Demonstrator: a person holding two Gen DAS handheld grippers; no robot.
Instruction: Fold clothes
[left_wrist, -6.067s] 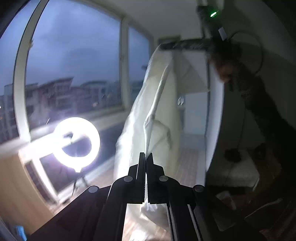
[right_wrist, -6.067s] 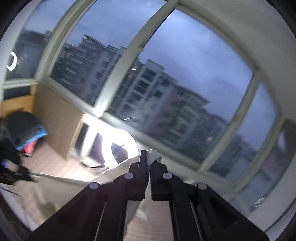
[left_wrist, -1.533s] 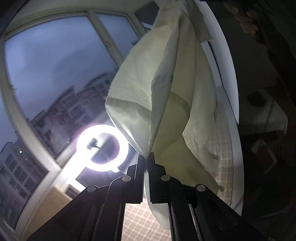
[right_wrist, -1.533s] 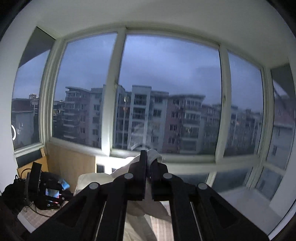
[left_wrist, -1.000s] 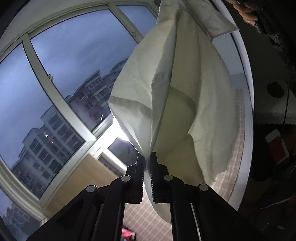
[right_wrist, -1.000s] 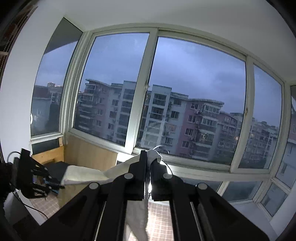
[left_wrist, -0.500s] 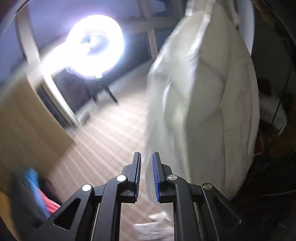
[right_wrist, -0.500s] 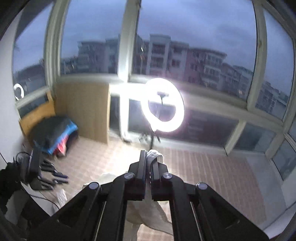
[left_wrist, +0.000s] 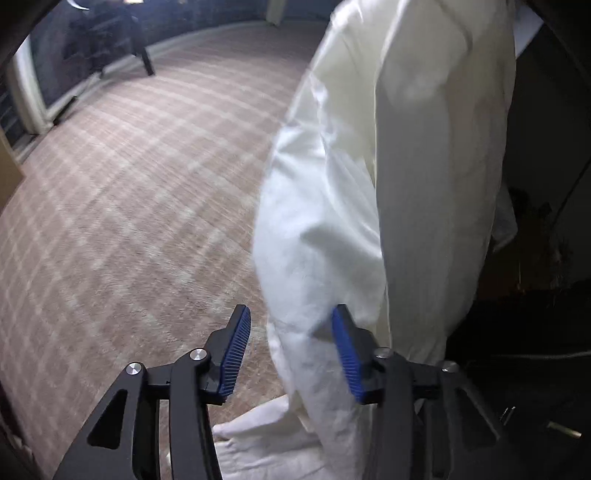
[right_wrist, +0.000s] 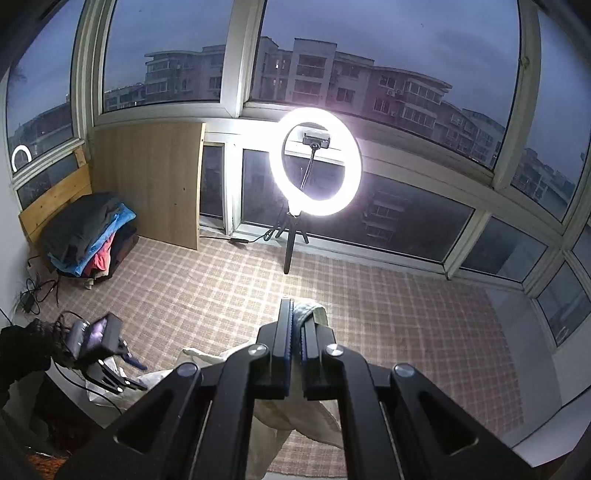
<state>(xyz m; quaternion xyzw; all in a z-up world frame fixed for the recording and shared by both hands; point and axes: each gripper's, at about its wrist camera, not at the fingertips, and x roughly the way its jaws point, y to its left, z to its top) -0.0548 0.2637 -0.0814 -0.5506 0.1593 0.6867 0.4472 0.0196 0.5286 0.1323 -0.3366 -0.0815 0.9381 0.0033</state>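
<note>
While your right gripper (right_wrist: 294, 325) stays clamped on a bunched edge so the cream garment (left_wrist: 369, 184) hangs free above the floor (left_wrist: 129, 184), your left gripper (left_wrist: 291, 350) gapes wide beside the drape, ready, I judge, for a lower hold.

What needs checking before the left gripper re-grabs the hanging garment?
1. Right gripper pinching the white garment: ok.
2. Left gripper open wide enough: ok.
3. Fabric between the left fingers: partly; cloth touches the right pad only.
4. Garment off the floor mat: not ok, its bottom end seems to lie on it.
5. Which edge sits at the left gripper: cannot tell.
</note>
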